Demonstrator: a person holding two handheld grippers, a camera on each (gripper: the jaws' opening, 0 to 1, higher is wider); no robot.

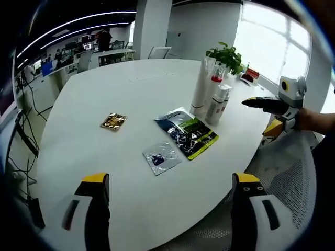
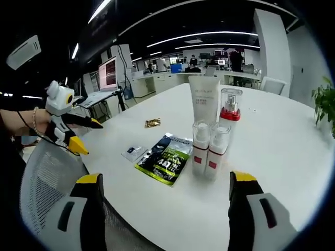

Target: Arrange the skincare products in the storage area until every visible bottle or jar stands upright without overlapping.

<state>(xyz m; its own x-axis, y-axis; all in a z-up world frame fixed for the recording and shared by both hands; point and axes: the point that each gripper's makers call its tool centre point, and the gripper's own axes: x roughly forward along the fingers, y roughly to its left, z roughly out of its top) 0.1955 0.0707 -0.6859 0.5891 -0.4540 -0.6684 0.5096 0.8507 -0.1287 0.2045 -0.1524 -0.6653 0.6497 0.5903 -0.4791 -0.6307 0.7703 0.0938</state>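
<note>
Starting low in the frame: right gripper (image 2: pixel 165 209) spread, empty; left gripper (image 1: pixel 170 209) likewise. Green sachet (image 2: pixel 163 158) lies flat at centre, just beside two small bottles (image 2: pixel 208 149). Tall tube (image 2: pixel 204 102) and pump bottle (image 2: pixel 230 114) stand upright behind. Approach the sachet low, clear of the bottles.

This is looking like an open-plan office. Long strip lights (image 2: pixel 209 34) are running across a dark ceiling, and rows of desks (image 2: pixel 162 78) with lit monitors (image 2: pixel 108 72) are standing behind a large white counter (image 1: pixel 131 99). People are standing at the far desks. A mesh office chair (image 2: pixel 49 183) is sitting at the counter's edge, and a potted plant (image 1: pixel 226 56) is catching daylight from a big window (image 1: pixel 267 42).
</note>
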